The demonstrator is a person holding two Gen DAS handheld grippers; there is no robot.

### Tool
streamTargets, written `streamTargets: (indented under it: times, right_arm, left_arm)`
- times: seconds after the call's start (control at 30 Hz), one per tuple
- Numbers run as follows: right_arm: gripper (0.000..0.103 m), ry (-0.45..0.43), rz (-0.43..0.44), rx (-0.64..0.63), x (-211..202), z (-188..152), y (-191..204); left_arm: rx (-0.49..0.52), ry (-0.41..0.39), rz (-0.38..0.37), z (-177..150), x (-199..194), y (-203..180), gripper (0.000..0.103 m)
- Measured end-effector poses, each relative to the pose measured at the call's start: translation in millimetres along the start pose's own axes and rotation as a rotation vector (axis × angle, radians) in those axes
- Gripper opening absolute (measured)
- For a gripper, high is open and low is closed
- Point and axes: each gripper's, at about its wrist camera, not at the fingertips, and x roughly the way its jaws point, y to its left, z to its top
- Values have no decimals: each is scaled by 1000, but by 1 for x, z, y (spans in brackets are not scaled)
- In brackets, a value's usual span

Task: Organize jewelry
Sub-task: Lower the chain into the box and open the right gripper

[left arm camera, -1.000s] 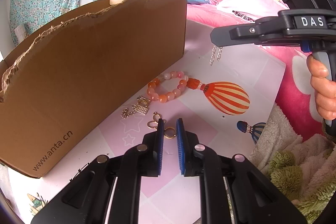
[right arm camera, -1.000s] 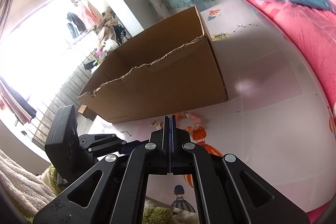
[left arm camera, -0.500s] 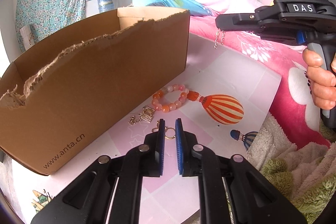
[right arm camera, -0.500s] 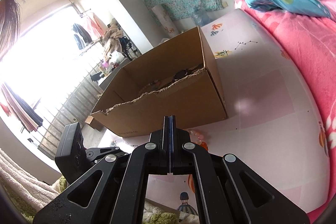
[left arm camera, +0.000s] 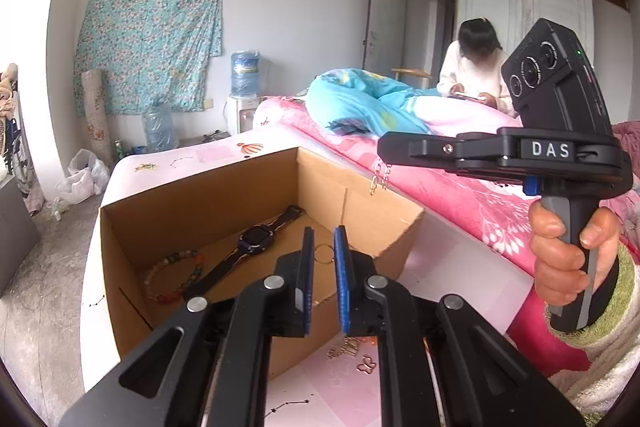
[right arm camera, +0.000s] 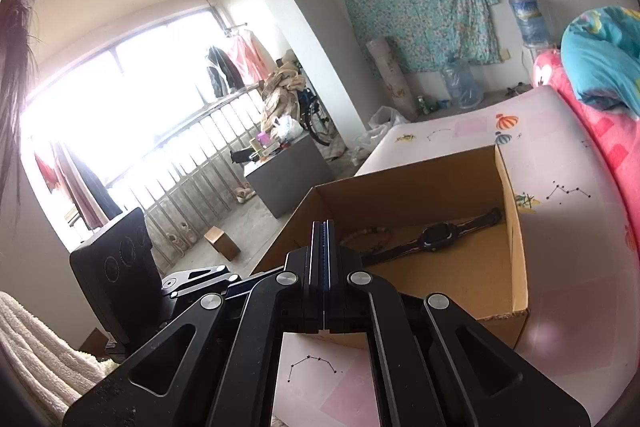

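Note:
An open cardboard box (left arm camera: 168, 211) stands on the pink table; it also shows in the right wrist view (right arm camera: 516, 267). Inside lie a dark watch (left arm camera: 256, 239) and a bead bracelet (left arm camera: 172, 275). My left gripper (left arm camera: 323, 247) is shut on a thin gold ring (left arm camera: 323, 254) and holds it above the box. My right gripper (left arm camera: 380, 149) is shut on a gold chain earring (left arm camera: 380, 179) that dangles over the box's right side. In the right wrist view the right gripper (right arm camera: 320, 227) has its jaws pressed together; the earring is hidden there.
Small gold pieces (left arm camera: 352, 353) lie on the table in front of the box. A bed with a pink cover (left arm camera: 440, 195) and blue quilt (left arm camera: 360, 103) runs along the right. A person (left arm camera: 476, 67) sits beyond it.
Both grippers have risen from the table to above the box's rim. The ring came up with the left, the chain earring with the right. The box interior now shows.

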Motion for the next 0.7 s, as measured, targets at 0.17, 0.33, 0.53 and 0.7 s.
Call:
streamTargets:
  times: [0.17, 0.33, 0.53, 0.7]
  right_arm:
    - [0, 137, -16, 25, 57, 4, -6]
    - [6, 295, -108, 75, 95, -8, -26]
    - [10, 217, -109, 100, 56, -4, -30]
    - [13, 120, -82, 65, 8, -5, -30]
  left_arm:
    - [-65, 122, 109, 1, 37, 39, 10]
    - [-95, 176, 190, -9, 55, 61, 12]
    - [-115, 129, 219, -14, 43, 70, 30]
    - [-112, 64, 205, -13, 22, 65, 30]
